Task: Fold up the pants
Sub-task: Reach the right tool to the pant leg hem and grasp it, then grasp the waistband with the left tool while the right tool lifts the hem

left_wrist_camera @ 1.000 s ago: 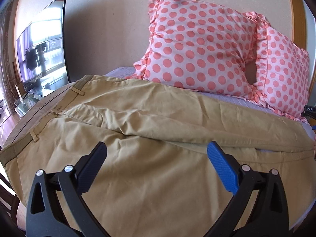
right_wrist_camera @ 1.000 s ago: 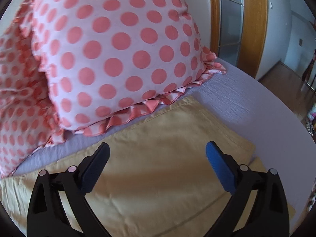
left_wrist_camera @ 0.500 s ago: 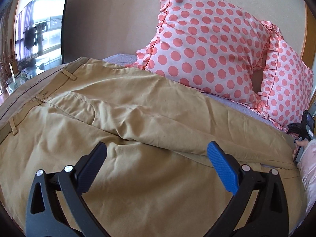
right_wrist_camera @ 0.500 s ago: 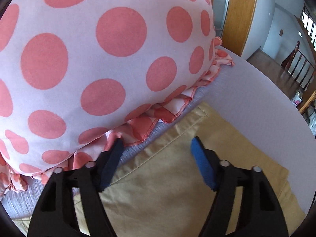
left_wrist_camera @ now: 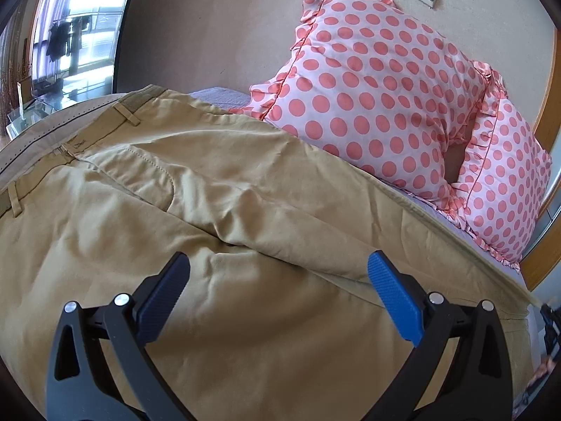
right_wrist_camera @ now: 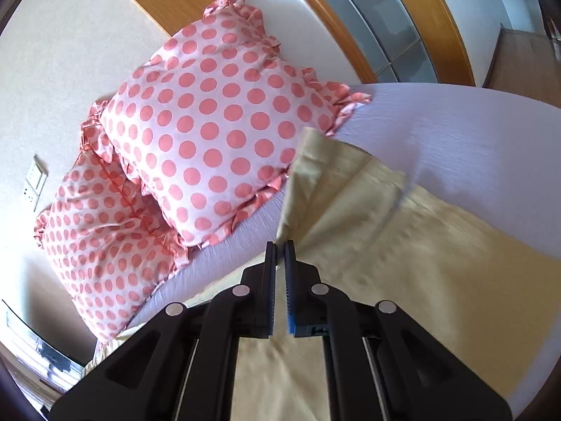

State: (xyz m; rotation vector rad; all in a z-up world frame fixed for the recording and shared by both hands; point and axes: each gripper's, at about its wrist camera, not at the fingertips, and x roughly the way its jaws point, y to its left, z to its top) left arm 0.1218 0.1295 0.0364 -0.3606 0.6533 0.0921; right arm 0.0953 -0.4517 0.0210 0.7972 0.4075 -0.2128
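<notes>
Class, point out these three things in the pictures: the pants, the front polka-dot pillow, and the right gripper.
pants (left_wrist_camera: 245, 182), left wrist view, on the seat area below the waistband.
front polka-dot pillow (right_wrist_camera: 217, 129), right wrist view, on its middle.
right gripper (right_wrist_camera: 279, 249), right wrist view, between the fingertips.

A home bedroom: bed (right_wrist_camera: 455, 133), polka-dot pillows (left_wrist_camera: 378, 105), television (left_wrist_camera: 70, 35), wooden door frame (right_wrist_camera: 438, 17).

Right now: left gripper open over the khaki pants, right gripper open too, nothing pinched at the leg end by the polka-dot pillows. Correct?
Not quite. The right gripper is shut on the pants, pinching the leg's edge by the polka-dot pillows, as the right wrist view shows. The left gripper is open over the pants.
</notes>
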